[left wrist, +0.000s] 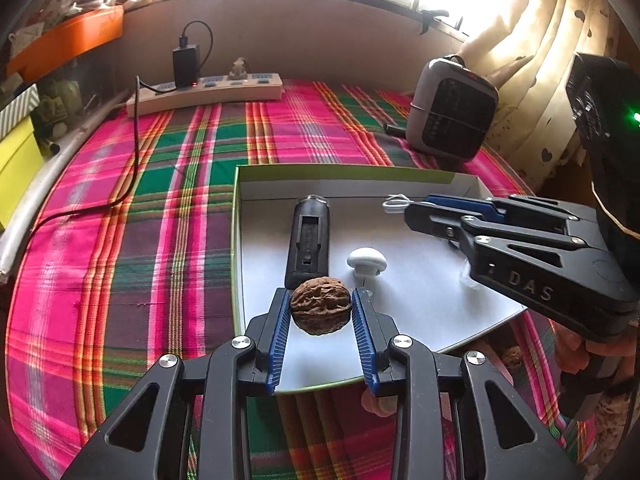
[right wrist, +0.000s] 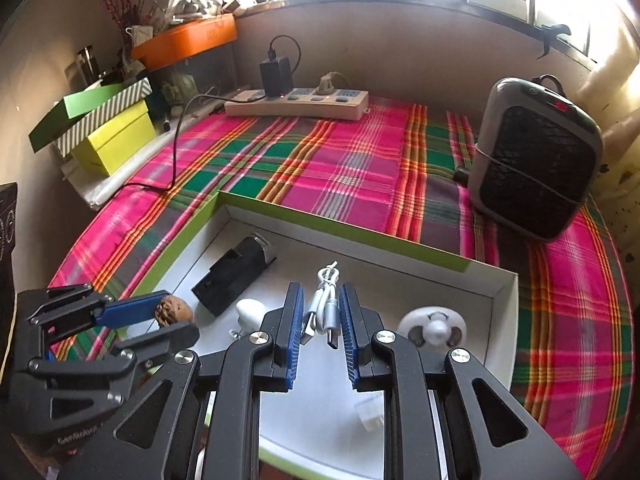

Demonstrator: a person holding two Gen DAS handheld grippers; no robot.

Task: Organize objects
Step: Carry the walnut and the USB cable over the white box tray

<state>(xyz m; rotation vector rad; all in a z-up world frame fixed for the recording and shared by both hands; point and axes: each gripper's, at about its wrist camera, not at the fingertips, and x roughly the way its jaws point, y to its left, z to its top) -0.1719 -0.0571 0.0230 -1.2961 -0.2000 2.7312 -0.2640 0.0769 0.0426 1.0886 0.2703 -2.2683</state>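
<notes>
My left gripper (left wrist: 321, 300) is shut on a brown walnut (left wrist: 321, 305) and holds it over the near left part of the white box lid (left wrist: 420, 304). It also shows in the right wrist view (right wrist: 176, 320) with the walnut (right wrist: 173, 311). My right gripper (right wrist: 320, 308) is shut on a coiled white USB cable (right wrist: 326, 300) above the lid (right wrist: 502, 320); in the left wrist view it reaches in from the right (left wrist: 416, 208) with the cable (left wrist: 396, 203). In the lid lie a black device (left wrist: 307, 240), a white knob (left wrist: 367, 261) and a white round fan piece (right wrist: 433, 326).
The lid sits on a pink and green plaid cloth (left wrist: 160, 208). A power strip (left wrist: 208, 92) with a black charger and cord lies at the back. A grey heater (left wrist: 452, 112) stands back right. Green and yellow boxes (right wrist: 108, 128) are stacked at the left. Another walnut (left wrist: 510, 356) lies beside the lid.
</notes>
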